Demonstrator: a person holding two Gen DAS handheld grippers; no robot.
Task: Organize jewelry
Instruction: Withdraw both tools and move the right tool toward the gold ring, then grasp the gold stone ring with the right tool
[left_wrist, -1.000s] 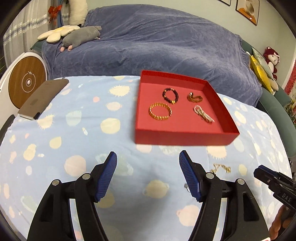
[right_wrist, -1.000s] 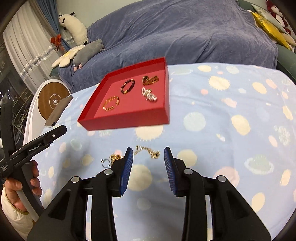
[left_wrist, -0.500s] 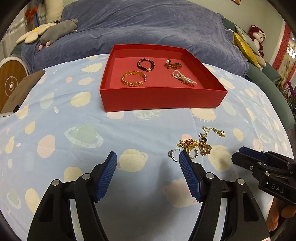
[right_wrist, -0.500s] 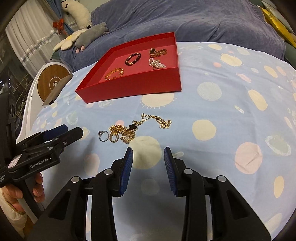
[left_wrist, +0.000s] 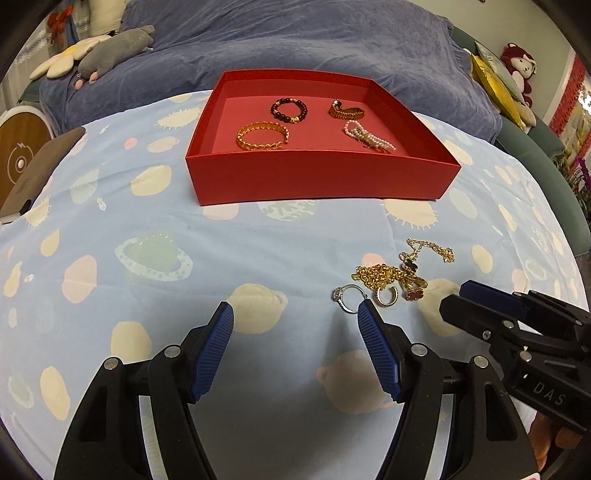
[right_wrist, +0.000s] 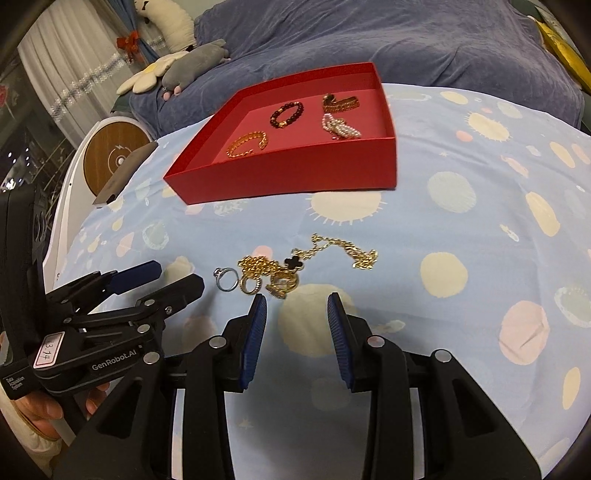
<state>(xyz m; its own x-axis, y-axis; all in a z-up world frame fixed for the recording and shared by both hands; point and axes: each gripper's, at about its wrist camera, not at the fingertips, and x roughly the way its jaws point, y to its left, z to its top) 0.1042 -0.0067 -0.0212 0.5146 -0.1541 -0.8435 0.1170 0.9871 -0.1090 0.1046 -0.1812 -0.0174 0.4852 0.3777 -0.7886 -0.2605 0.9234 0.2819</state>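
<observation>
You are partway through, by my judgement: four pieces are lying in the red tray in the upper middle of the frame, while a tangle is waiting on the cloth at lower right, near your grippers. In the tray are sitting a gold bracelet, a dark bead bracelet, a gold band and a pearl strand, all apart. Outside are lying a gold chain, a silver ring and a gold ring. You are holding the left gripper spread wide and empty, the right gripper also spread, gripping nothing.
</observation>
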